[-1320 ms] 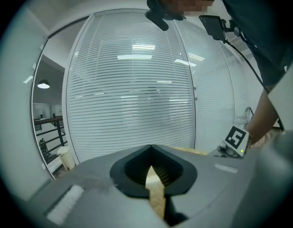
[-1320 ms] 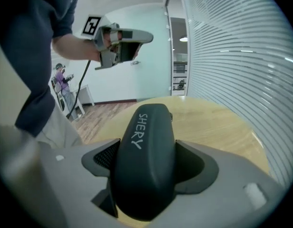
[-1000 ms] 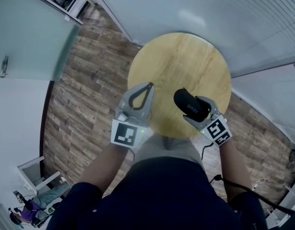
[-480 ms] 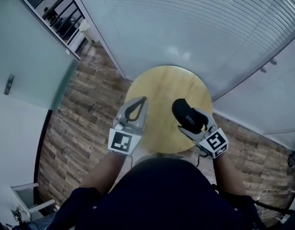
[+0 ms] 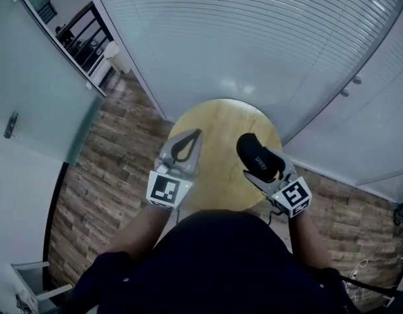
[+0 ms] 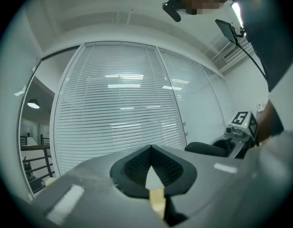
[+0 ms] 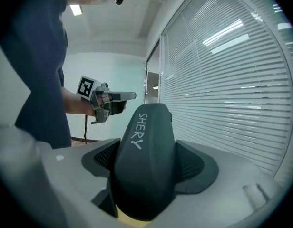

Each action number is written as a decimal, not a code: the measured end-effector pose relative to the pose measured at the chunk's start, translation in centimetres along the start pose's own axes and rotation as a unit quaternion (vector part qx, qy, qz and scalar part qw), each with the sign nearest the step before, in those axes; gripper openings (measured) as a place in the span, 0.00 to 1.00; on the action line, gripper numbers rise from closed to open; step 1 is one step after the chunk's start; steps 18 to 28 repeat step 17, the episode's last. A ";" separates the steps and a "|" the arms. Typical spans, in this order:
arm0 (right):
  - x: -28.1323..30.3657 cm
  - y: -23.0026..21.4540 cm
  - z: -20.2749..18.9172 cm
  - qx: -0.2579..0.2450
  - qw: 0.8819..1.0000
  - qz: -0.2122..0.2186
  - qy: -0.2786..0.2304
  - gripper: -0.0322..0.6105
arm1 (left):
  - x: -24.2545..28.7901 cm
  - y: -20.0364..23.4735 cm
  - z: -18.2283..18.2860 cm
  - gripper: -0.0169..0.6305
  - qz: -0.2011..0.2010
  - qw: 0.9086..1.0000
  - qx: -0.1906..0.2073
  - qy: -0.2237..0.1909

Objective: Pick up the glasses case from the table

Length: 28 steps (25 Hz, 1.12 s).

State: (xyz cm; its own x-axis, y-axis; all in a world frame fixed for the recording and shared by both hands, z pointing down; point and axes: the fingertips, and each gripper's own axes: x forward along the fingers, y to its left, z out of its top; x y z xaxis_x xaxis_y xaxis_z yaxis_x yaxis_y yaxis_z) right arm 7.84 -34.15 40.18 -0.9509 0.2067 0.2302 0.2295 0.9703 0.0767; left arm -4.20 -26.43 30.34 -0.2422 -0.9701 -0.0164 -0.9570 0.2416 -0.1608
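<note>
The black glasses case (image 5: pixel 257 156) with white lettering is held off the round wooden table (image 5: pixel 220 120) by my right gripper (image 5: pixel 270 169), which is shut on it. In the right gripper view the glasses case (image 7: pixel 145 160) fills the space between the jaws and sticks out past them. My left gripper (image 5: pixel 186 148) hovers over the table's left side, its jaws closed together with nothing between them. In the left gripper view the left gripper (image 6: pixel 151 163) shows its pads meeting, and the glasses case (image 6: pixel 207 149) appears at the right in the other gripper.
A curved wall of white blinds (image 5: pixel 254 38) stands behind the table. Wood-plank floor (image 5: pixel 103 156) surrounds it. A glass door (image 5: pixel 31 97) is at the left. A cable (image 5: pixel 358 277) lies on the floor at the lower right.
The head camera has risen and pulled back, so the table looks smaller and farther. Both grippers keep their hold and pose, the case still lifted in the right one.
</note>
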 end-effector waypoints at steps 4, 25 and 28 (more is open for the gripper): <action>-0.6 -0.8 0.8 0.008 1.000 -0.014 -0.017 0.62 | 0.7 -0.6 0.6 0.03 -0.016 1.000 0.025 -0.002; -0.4 -1.7 0.9 0.018 0.999 -0.033 -0.034 0.62 | -0.1 1.3 -0.9 0.03 0.001 1.000 0.024 0.008; -0.4 -1.7 0.9 0.018 0.999 -0.033 -0.034 0.62 | -0.1 1.3 -0.9 0.03 0.001 1.000 0.024 0.008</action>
